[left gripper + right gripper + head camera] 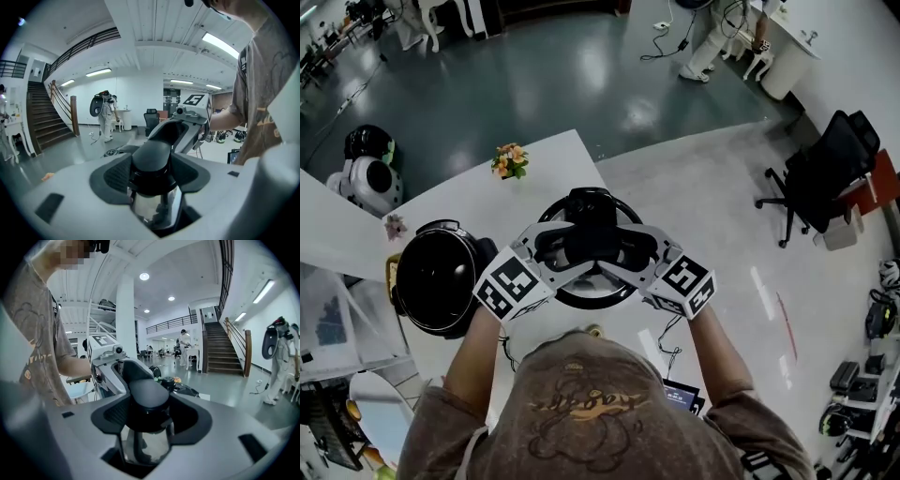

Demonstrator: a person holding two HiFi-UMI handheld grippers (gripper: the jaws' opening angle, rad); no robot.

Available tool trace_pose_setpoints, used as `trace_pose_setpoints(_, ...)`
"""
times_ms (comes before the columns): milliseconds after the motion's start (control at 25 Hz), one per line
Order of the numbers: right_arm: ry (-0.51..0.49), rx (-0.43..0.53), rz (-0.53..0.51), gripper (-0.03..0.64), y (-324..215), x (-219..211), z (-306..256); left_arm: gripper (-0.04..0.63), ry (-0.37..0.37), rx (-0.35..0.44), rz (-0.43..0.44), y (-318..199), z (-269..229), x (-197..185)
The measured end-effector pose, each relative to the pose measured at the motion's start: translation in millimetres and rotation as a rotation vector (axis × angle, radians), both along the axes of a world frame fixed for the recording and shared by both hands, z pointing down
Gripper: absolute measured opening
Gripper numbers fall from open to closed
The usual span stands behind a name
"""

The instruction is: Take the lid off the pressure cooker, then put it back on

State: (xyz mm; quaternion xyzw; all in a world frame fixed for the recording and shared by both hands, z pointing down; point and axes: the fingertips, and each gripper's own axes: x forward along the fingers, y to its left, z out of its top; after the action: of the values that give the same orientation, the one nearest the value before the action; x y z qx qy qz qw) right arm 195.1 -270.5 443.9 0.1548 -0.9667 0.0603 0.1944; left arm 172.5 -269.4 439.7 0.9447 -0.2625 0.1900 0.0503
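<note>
Removal looks done: the lid (581, 298) hangs clear of the open pressure cooker pot (439, 278), which sits on the white table (544, 159) just to the lid's left. The left gripper (558, 246) and right gripper (628, 248) each clamp the black handle (591, 208) from opposite sides — forearms bent in, jaws tipped slightly down. The next move probably calls for carrying the lid over the pot, level and centred, before lowering.

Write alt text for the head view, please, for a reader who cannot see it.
Seen from above, the left gripper and right gripper clamp their fingers on the black handle of the lid, held off the pot. The open pressure cooker stands to its left on a white table, near a small bunch of flowers.
</note>
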Motion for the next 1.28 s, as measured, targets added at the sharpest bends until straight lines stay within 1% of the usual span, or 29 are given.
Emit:
trace_pose_setpoints(320, -0.030, 0.036, -0.089, 0.259, 18, -8, -25, 0.267, -0.013, 0.038, -0.078, 20, -27, -7)
trace_pose_setpoints(520, -0.050, 0.036, -0.138, 0.259, 31, -30, -34, 0.267, -0.027, 0.049, -0.135, 35, -35, -30)
trace_pose_setpoints(680, -0.041, 0.054, -0.159, 0.259, 42, -48, -42, 0.267, -0.023, 0.057, -0.154, 47, -44, -46)
trace_pose_setpoints(800, -0.026, 0.078, -0.161, 0.259, 53, -67, -46, 0.267, -0.019, 0.072, -0.157, 58, -48, -65)
trace_pose_setpoints(920, -0.038, 0.073, -0.152, 0.259, 67, -91, -54, 0.267, -0.020, 0.079, -0.148, 72, -57, -89)
trace_pose_setpoints(1080, -0.048, 0.077, -0.142, 0.259, 87, -127, -70, 0.267, -0.016, 0.092, -0.143, 92, -73, -126)
trace_pose_setpoints(1280, -0.047, 0.089, -0.111, 0.259, 110, -178, -80, 0.267, -0.018, 0.105, -0.117, 113, -81, -177)
